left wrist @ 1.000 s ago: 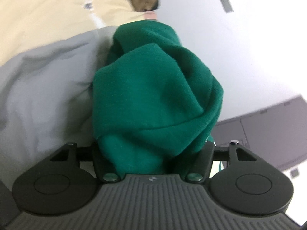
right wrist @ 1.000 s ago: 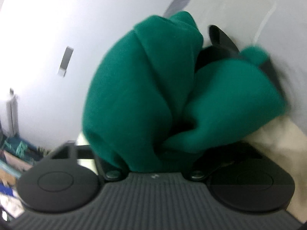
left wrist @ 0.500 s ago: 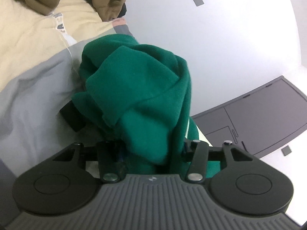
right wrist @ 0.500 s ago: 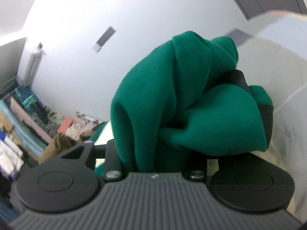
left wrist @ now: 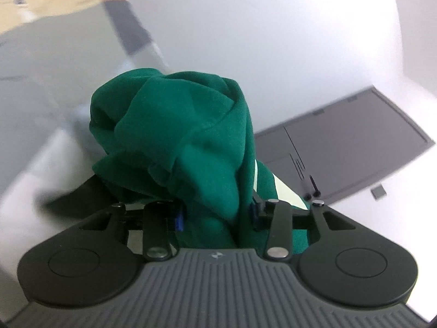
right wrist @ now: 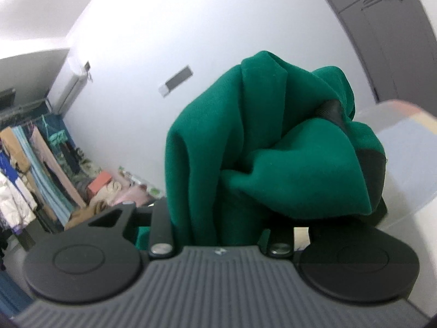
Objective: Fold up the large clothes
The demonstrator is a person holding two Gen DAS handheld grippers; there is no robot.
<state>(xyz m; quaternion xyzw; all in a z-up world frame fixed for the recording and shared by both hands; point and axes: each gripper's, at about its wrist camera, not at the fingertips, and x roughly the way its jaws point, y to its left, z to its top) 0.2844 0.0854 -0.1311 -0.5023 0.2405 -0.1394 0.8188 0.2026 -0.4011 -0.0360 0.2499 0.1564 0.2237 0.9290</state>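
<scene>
Green garment [left wrist: 185, 142] bunches at frame centre in both wrist views, clamped by my left gripper [left wrist: 215, 213] and my right gripper [right wrist: 221, 229]. I'd spread them apart evenly, keeping both grips firm, so the cloth hangs flat before folding.

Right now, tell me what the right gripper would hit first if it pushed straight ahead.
The right gripper is shut on the green garment, whose bunched cloth fills the line ahead. Beyond the cloth, the white wall looks like the first solid thing, though its depth is unclear.
</scene>
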